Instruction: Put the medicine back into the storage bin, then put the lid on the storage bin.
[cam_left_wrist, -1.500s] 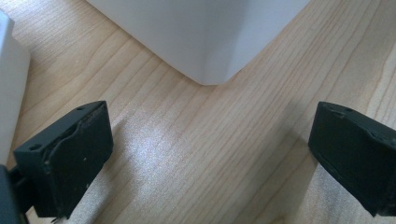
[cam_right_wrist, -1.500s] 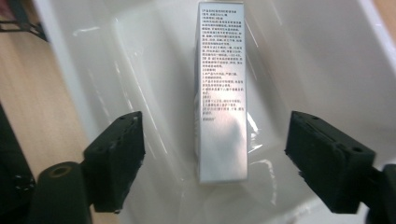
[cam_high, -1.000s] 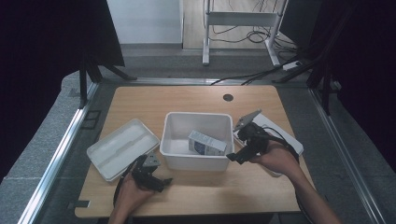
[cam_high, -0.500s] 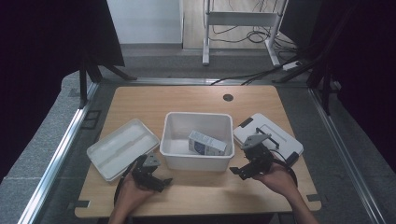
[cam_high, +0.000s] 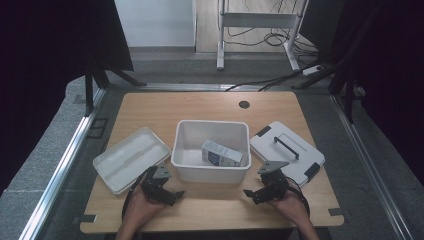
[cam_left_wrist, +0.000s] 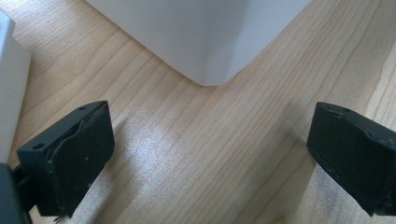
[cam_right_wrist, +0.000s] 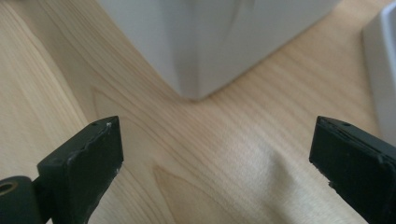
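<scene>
1. In the high view the left tool (cam_high: 170, 191) lies low at the lower left of the frame, held by the person's left hand (cam_high: 145, 205), whose forearm comes up from the bottom edge.
2. The left tool points toward the lower-left corner of the white bin (cam_high: 210, 150); its jaws stand wide apart with bare wood between them.
3. In the left gripper view the bin's rounded corner (cam_left_wrist: 210, 42) sits at the top centre, apart from both jaws, and a white edge of the tray (cam_left_wrist: 11, 88) shows at the far left.
4. The right tool (cam_high: 255, 195) lies at the lower right of the high view, held by the right hand (cam_high: 290, 205), with the forearm entering from the bottom edge.
5. Its jaws have just been opening and stand wide, with nothing between them but the wooden surface (cam_high: 210, 107).
6. In the right gripper view the bin's corner (cam_right_wrist: 201, 51) is at the top centre, apart from the jaws, and the lid's white edge (cam_right_wrist: 380, 70) shows at the right.
7. The bin stands in the middle of the surface with a small carton (cam_high: 225, 154) lying tilted inside it.
8. The white tray (cam_high: 127, 157) lies just left of the bin; the white lid (cam_high: 290, 150), with a black handle, lies just right of it.
</scene>
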